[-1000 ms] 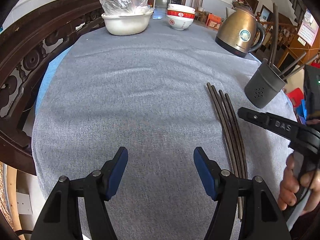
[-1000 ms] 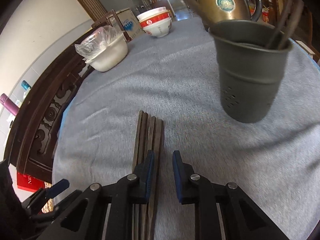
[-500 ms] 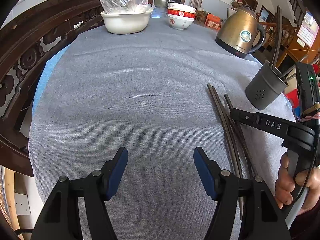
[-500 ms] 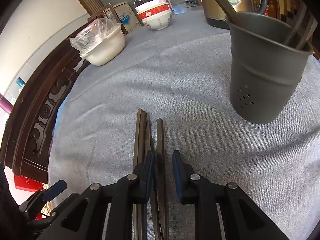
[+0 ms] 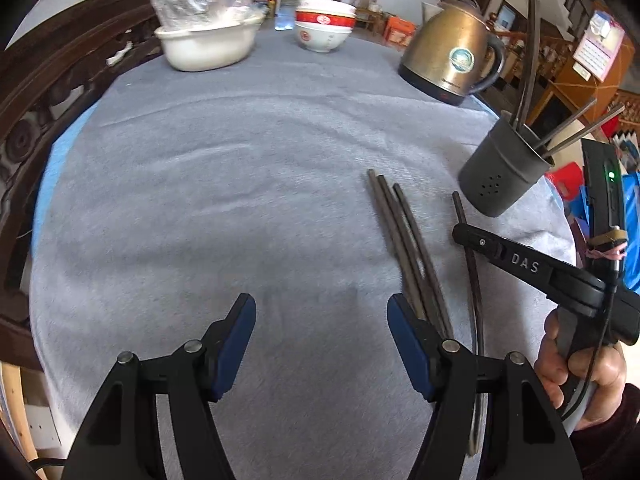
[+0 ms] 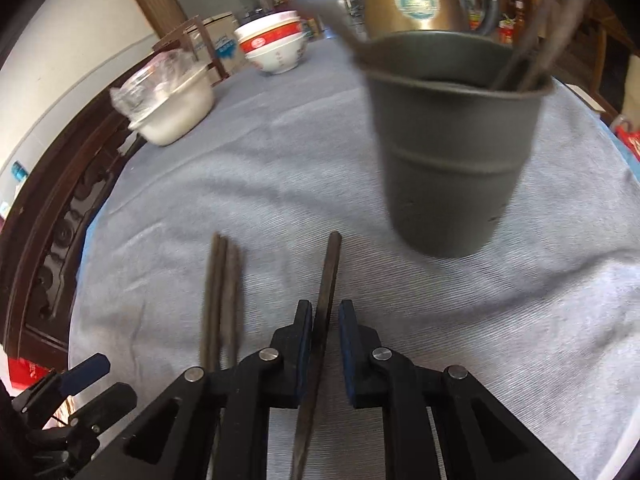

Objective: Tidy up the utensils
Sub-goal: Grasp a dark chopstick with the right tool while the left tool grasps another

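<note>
Grey cloth (image 5: 224, 208) covers the bench; carved dark wood rail (image 5: 48, 92) along its left side. Far end: white basin (image 5: 208, 46) with a plastic bag in it, stacked red-and-white bowls (image 5: 325, 30), brass kettle (image 5: 452, 60). Grey holder (image 6: 452, 152) stands upright at the right, several chopsticks inside. Right hand-held gripper (image 6: 325, 344): jaws closing, one chopstick (image 6: 326, 292) between the pads, lying apart from the rest; can't tell if both pads touch it yet. Three chopsticks (image 5: 404, 240) lie together on the cloth, just left of the single one. Left hand-held gripper (image 5: 320, 344): jaws apart, nothing between them, over bare cloth, right pad beside the three. Hand (image 5: 580, 368) grips the right tool's handle.
</note>
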`<move>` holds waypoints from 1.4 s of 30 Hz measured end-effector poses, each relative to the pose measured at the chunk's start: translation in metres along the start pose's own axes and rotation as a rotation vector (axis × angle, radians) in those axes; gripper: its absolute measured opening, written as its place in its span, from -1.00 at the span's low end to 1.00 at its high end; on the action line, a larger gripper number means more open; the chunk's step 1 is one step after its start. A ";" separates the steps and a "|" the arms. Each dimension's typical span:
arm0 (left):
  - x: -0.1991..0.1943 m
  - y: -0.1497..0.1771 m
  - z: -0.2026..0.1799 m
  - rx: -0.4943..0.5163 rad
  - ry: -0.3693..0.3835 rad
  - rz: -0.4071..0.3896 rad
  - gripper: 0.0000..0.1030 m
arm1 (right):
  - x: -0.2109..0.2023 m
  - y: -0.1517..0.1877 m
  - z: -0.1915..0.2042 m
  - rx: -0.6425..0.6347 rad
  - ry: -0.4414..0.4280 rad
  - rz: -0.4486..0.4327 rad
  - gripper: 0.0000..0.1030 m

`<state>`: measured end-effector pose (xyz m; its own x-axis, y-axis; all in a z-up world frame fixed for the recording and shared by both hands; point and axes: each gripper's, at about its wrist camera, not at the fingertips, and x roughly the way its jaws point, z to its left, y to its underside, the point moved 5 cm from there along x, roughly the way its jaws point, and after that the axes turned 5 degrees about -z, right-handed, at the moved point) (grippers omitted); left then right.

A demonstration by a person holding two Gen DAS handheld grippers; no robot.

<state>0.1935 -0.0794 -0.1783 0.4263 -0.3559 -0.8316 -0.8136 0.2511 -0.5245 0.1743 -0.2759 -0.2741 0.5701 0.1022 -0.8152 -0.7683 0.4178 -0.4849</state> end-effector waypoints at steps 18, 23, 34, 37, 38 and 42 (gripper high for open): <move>0.069 -0.052 -0.020 -0.013 0.065 0.116 0.34 | 0.005 -0.014 -0.016 0.077 -0.059 -0.016 -0.63; 0.074 -0.058 -0.021 -0.001 0.057 0.115 0.34 | 0.006 -0.014 -0.014 0.043 -0.050 -0.020 -0.63; 0.074 -0.057 -0.015 0.035 0.029 0.136 0.34 | 0.007 -0.015 -0.013 0.037 -0.046 -0.009 -0.66; 0.076 -0.060 -0.015 0.023 0.027 0.140 0.34 | 0.008 -0.016 -0.013 0.036 -0.049 -0.004 -0.66; 0.078 -0.061 -0.016 0.028 0.019 0.142 0.34 | 0.008 -0.016 -0.013 0.036 -0.048 0.000 -0.66; 0.083 -0.067 -0.018 0.032 0.005 0.150 0.34 | 0.012 -0.020 -0.013 0.036 -0.037 0.020 -0.66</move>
<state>0.2766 -0.1417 -0.2094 0.2990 -0.3170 -0.9000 -0.8549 0.3301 -0.4003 0.1930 -0.2947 -0.2778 0.5657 0.1443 -0.8119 -0.7690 0.4476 -0.4563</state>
